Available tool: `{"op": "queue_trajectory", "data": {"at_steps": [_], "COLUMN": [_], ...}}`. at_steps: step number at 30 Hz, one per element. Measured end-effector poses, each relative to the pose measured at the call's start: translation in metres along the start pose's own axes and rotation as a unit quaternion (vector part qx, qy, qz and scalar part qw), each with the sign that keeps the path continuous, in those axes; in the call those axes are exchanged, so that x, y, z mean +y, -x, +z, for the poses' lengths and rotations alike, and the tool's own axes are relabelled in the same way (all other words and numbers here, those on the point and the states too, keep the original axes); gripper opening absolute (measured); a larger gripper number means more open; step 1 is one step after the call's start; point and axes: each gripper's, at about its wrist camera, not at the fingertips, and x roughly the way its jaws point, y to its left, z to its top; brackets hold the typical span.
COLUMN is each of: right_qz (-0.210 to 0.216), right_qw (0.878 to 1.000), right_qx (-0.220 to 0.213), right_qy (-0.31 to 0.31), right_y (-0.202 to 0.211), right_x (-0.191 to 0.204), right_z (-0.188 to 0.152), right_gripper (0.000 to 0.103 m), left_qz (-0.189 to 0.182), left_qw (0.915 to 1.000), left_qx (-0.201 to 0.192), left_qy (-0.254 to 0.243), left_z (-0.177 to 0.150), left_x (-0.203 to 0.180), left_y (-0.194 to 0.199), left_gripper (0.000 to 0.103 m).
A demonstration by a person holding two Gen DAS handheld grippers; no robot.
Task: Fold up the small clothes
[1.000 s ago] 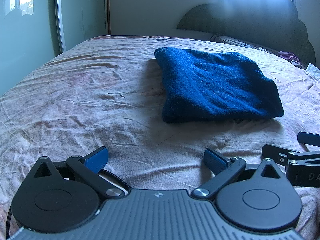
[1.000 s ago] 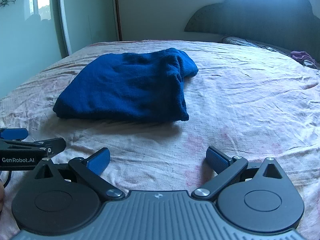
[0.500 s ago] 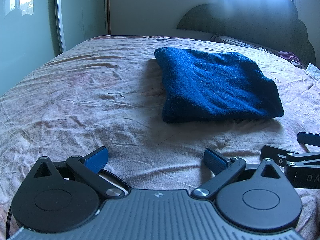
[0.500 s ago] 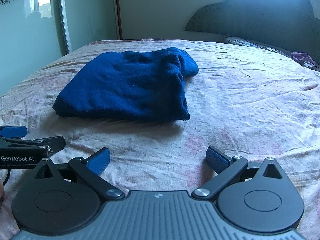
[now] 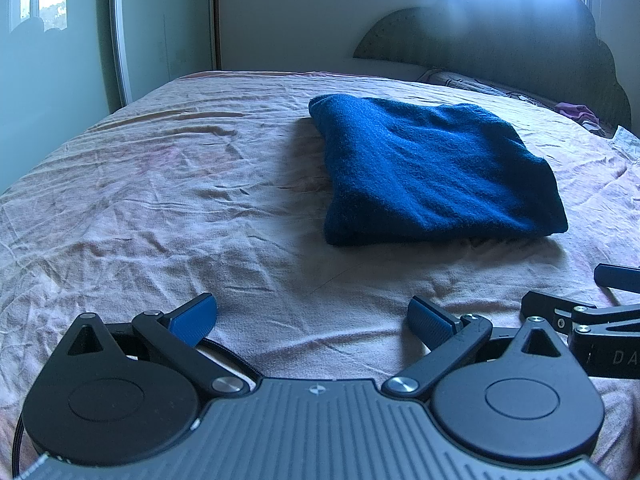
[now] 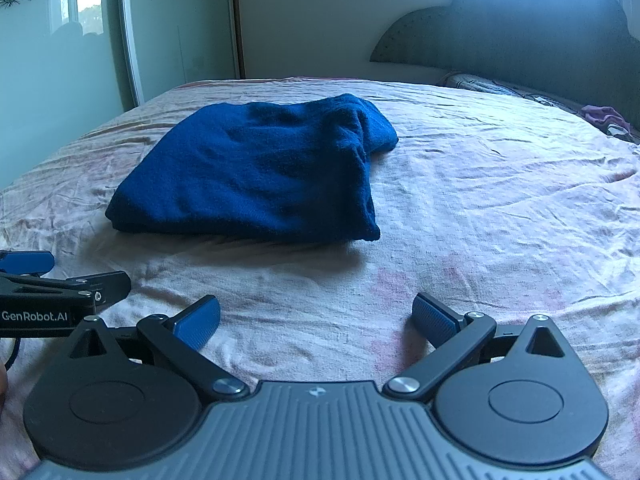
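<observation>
Folded blue garment [image 5: 436, 168] lying mid-bed on the wrinkled pink sheet [image 5: 160, 208], left gripper [image 5: 312, 322] and right gripper [image 6: 316, 322] both spread wide, empty, near the foot edge, perhaps resting on it.

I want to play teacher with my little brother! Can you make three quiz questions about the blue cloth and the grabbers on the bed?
1. True or false: the left gripper is pinching the cloth.
2. What does the cloth lie on?
A. a pillow
B. the bedsheet
C. the floor
3. Fill in: the right gripper has its jaws ____.

Key:
1. False. It sits open, short of the cloth, touching nothing blue.
2. B. The cloth lies folded on the wrinkled pink bedsheet.
3. Open. Nothing is between its pads.
</observation>
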Motion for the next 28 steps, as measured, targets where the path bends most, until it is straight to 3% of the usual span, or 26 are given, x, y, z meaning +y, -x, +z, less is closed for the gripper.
{"op": "queue_trajectory", "data": {"at_steps": [28], "right_qz": [-0.007], "right_qw": [1.0], "right_qx": [0.001], "right_qy": [0.003], "right_y": [0.001], "right_x": [-0.0009], "right_z": [0.0015], "right_gripper": [0.103], "left_qz": [-0.009], "left_qw": [0.9999], "left_qx": [-0.011], "left_qy": [0.003], "left_z": [-0.0002], "left_x": [0.0036], "left_y": [0.0063], "left_gripper": [0.102]}}
